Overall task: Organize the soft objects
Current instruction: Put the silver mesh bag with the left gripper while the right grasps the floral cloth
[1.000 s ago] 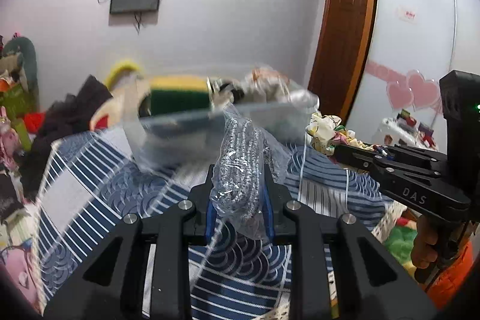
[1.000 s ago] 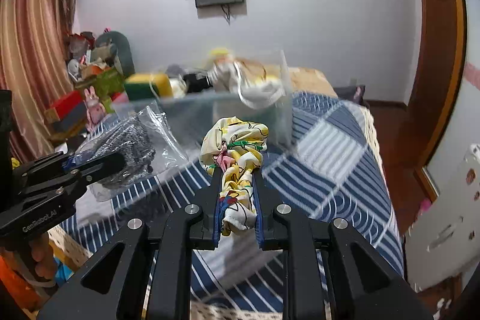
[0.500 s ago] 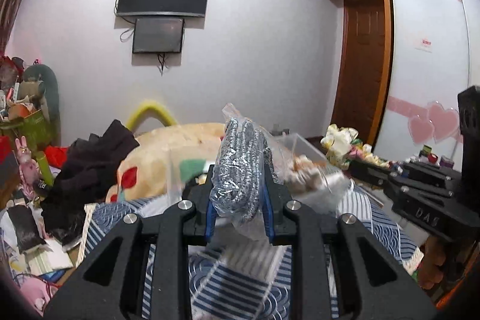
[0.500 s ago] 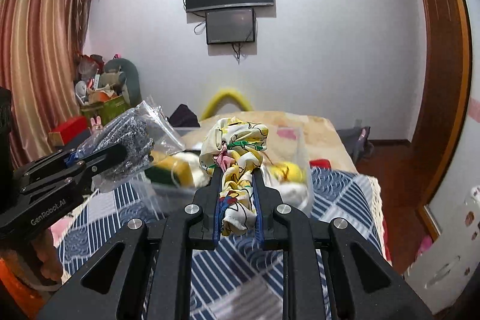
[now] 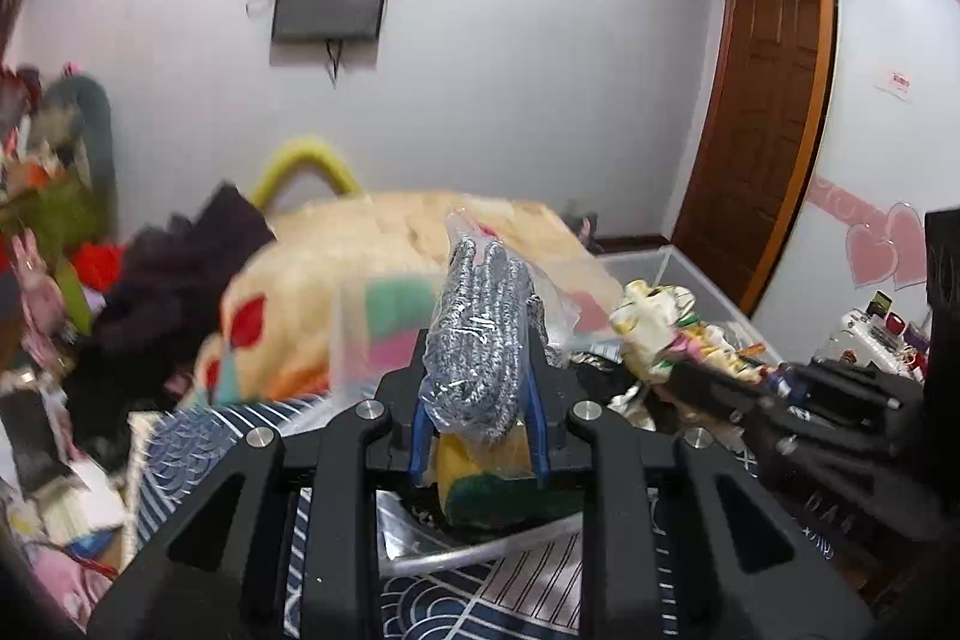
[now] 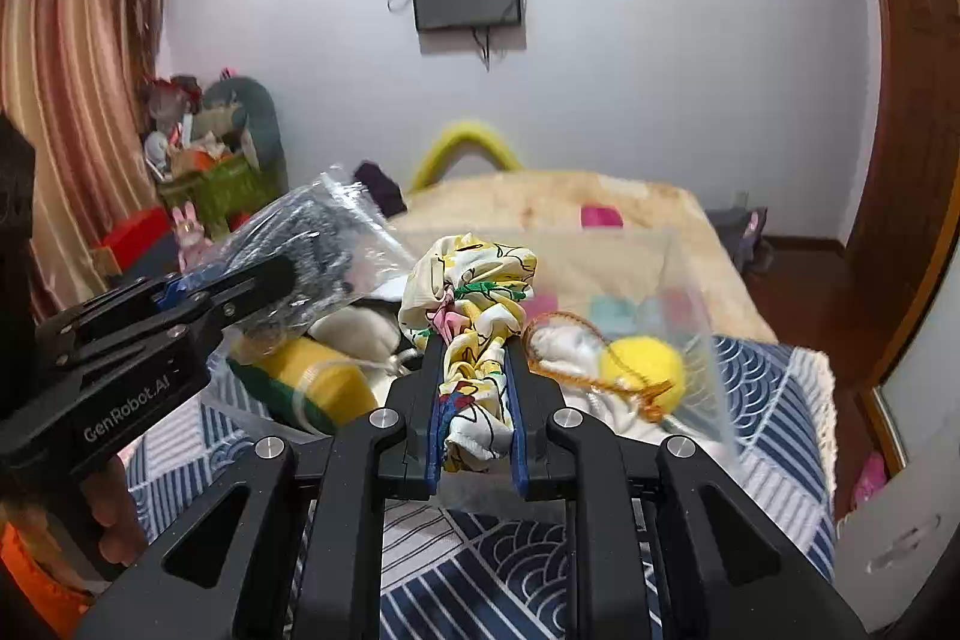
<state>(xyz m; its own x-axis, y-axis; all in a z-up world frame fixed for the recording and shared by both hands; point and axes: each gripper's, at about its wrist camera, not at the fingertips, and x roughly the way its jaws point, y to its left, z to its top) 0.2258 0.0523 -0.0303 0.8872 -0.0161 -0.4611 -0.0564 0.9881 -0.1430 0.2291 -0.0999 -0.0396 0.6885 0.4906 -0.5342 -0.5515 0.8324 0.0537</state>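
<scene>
The left gripper [image 5: 480, 394] is clamped on a bagged grey glove [image 5: 480, 334] above the clear bin [image 6: 690, 292]. Beside it, also over the bin, the right gripper [image 6: 474, 400] pinches a floral cloth [image 6: 474, 304].

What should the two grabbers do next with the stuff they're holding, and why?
Probably lower both a little and open the fingers. The left gripper holds the bagged grey scrubber and the right gripper holds the floral cloth, both right by the clear bin, which already has a sponge and a yellow ball inside. Whether they're fully over it is unclear.
</scene>
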